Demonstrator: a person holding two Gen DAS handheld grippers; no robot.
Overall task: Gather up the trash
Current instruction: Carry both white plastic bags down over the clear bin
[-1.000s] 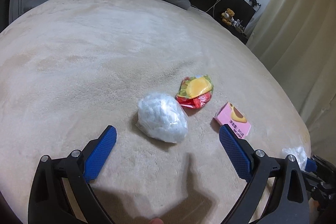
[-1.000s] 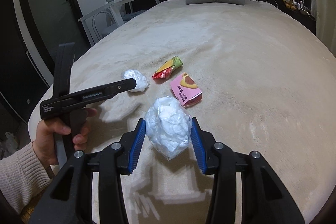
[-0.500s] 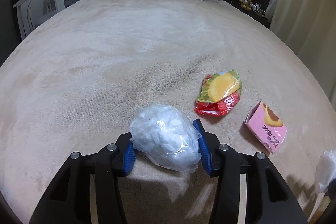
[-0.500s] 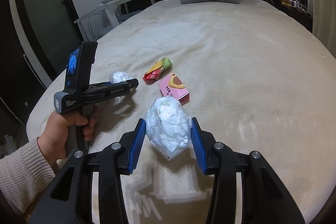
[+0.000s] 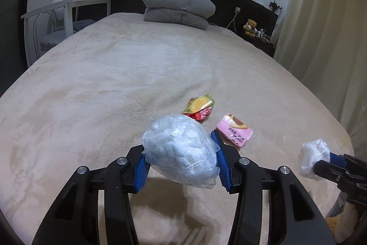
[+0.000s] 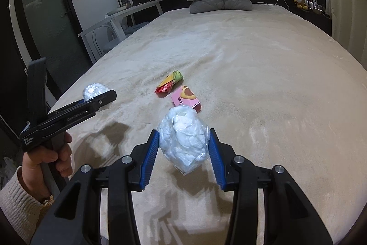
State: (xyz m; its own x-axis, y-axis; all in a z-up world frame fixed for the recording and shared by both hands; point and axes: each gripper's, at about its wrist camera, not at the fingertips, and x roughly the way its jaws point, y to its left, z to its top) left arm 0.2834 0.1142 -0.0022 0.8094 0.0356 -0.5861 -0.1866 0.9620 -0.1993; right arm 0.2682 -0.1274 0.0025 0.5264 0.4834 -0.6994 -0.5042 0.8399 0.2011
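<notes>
Left gripper and right gripper each clamp a plastic wad.

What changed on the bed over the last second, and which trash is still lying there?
The left gripper, open around the wad a second ago, has shut on the plastic wad and lifted it off the bed. The right gripper kept its own wad clamped throughout. The snack wrapper and pink box still lie where they were.
</notes>
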